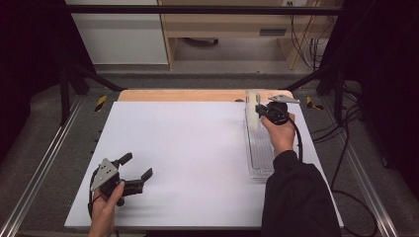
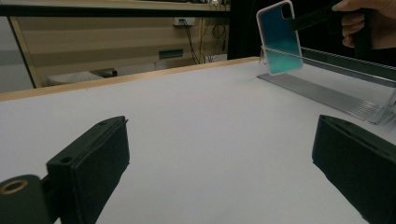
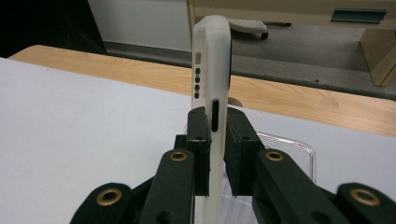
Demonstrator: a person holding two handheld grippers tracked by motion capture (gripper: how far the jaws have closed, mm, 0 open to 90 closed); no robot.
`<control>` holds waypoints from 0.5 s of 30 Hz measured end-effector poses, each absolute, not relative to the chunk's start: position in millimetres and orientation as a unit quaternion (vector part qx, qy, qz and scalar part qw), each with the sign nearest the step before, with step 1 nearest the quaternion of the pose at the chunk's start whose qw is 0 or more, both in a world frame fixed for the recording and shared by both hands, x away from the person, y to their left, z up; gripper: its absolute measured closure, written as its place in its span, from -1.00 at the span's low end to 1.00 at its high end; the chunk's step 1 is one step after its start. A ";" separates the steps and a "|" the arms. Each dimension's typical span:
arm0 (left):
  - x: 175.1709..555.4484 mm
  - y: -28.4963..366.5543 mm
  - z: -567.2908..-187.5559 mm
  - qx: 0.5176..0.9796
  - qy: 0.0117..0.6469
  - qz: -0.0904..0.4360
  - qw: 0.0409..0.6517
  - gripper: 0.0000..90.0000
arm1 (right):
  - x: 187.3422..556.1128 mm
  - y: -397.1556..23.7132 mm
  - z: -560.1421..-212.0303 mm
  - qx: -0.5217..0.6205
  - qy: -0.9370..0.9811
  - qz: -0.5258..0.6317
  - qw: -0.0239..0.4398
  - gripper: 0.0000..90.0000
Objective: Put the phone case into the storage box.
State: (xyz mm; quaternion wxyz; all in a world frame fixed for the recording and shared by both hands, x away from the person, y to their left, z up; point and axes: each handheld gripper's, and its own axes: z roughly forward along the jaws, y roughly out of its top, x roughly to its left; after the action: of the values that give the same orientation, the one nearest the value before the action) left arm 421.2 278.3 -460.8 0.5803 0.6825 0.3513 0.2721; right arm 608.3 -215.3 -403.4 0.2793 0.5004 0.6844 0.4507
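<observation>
High view: the right gripper (image 1: pixel 261 112) is clamped on a phone case (image 1: pixel 252 110), holding it on edge above the far end of a clear tray (image 1: pixel 260 163) on the white table (image 1: pixel 188 143). The left gripper (image 1: pixel 134 169) sits well apart at the near left, jaws spread wide, nothing between them.

Left gripper view: its two jaws stand far apart over bare table; far ahead to the right the case (image 2: pixel 280 37), teal inside, hangs over the tray (image 2: pixel 336 93).

Right gripper view: both pads (image 3: pixel 200 135) press the case (image 3: pixel 211 70) flat between them, its edge rising straight up from the jaws, tray (image 3: pixel 299 149) just beyond
</observation>
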 end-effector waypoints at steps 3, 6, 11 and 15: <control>421.2 278.2 -460.7 0.683 0.351 0.272 0.580 -0.92 | 607.8 -215.4 -403.7 0.501 0.684 0.451 0.278 0.82; 421.2 278.6 -460.6 0.682 0.351 0.272 0.581 -0.92 | 607.9 -215.3 -403.8 0.500 0.687 0.448 0.278 0.82; 421.3 279.0 -460.6 0.682 0.352 0.272 0.581 -0.92 | 607.7 -214.9 -404.6 0.500 0.686 0.449 0.279 0.82; 421.2 279.0 -460.5 0.682 0.352 0.272 0.581 -0.92 | 607.4 -214.5 -404.5 0.500 0.687 0.449 0.278 0.81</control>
State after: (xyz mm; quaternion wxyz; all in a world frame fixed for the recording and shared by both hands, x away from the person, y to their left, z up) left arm 421.2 279.0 -460.5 0.5810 0.6817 0.3516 0.2722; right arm 607.4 -214.5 -404.5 0.2777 0.5002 0.6865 0.4487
